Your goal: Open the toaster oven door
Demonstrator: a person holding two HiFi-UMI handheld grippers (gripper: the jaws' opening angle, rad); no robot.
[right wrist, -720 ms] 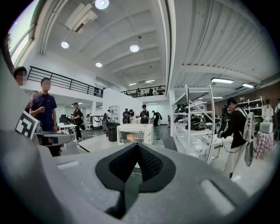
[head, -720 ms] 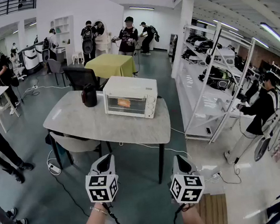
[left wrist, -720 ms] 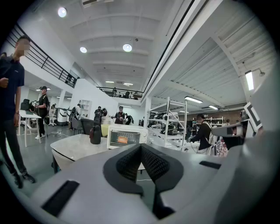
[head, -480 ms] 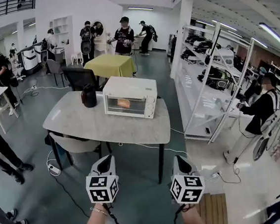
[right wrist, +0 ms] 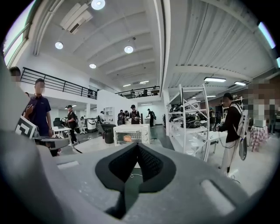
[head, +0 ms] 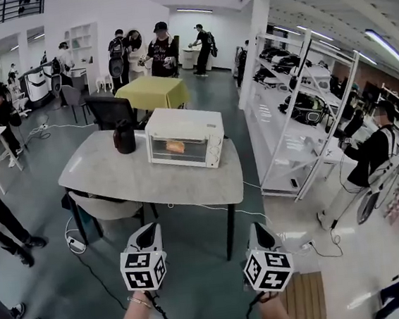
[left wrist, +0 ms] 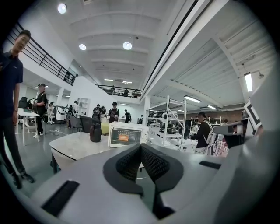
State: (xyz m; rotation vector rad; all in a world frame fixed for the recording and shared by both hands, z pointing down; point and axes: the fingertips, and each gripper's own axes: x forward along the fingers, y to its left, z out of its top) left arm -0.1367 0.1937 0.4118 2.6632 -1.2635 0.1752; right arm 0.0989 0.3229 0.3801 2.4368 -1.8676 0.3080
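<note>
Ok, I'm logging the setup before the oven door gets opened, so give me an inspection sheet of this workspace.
Surface: grey table, top mostly bare.
Job's things: white toaster oven at the table's far side, door shut, something orange behind the glass.
Clutter: dark container just left of the oven.
Grippers: left gripper and right gripper both shut, empty, held short of the table.
Cables: white cord on the floor under the table; power strip near the left leg.
Surroundings: chair tucked under the table, shelving rack at right, people standing behind.
</note>
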